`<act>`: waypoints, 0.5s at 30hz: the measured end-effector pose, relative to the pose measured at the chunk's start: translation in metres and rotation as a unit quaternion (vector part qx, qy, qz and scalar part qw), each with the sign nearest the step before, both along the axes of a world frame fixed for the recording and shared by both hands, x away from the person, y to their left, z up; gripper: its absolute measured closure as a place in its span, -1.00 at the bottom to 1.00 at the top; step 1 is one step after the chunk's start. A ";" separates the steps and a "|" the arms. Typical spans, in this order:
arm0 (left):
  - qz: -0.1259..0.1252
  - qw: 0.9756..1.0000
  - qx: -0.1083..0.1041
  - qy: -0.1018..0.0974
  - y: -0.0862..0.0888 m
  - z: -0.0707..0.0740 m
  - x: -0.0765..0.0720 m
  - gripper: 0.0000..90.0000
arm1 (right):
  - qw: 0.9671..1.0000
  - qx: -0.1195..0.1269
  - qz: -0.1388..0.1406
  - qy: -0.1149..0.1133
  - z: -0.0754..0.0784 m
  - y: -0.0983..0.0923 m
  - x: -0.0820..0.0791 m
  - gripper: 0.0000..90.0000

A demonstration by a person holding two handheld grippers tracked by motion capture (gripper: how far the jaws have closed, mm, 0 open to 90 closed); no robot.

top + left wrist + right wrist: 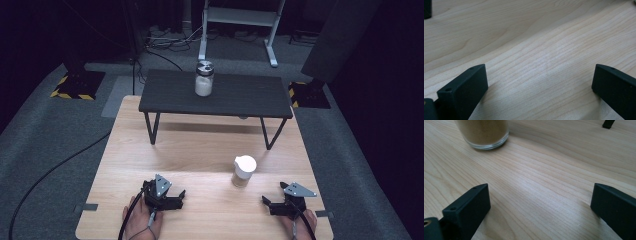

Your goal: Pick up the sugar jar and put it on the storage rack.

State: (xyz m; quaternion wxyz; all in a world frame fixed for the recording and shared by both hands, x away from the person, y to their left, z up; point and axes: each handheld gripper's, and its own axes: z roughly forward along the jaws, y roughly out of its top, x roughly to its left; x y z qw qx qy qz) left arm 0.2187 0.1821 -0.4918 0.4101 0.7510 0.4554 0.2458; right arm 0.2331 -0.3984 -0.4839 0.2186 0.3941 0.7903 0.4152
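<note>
Nearest to the camera, the person's hands are cut off by the bottom edge of the high view. At the left, the left gripper (172, 196) rests low on the wooden table (200, 150), with its jaws wide apart and nothing between them; its own view has bare wood between the jaws. Going right, the jar with the white lid (244, 171) stands upright on the table, nearer to the right gripper (274, 204) but apart from it. This gripper is also spread wide and holds nothing. From its view I see the jar's glass bottom with brown powder (485, 132); the top is cut off. Farther back, another jar (204, 79) stands on the dark small table (240, 95).
</note>
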 end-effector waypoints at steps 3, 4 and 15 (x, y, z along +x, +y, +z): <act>0.000 1.000 0.000 0.000 0.000 0.000 0.000 -0.99 | 1.000 -0.001 0.001 0.000 0.000 0.001 0.000 -0.95; 0.000 1.000 0.000 0.000 0.000 0.000 0.000 -0.99 | 1.000 0.000 0.002 0.000 0.000 0.001 0.001 -0.95; 0.000 1.000 0.000 0.000 0.000 0.000 0.000 -0.99 | 1.000 0.000 0.002 0.000 0.000 0.001 0.001 -0.95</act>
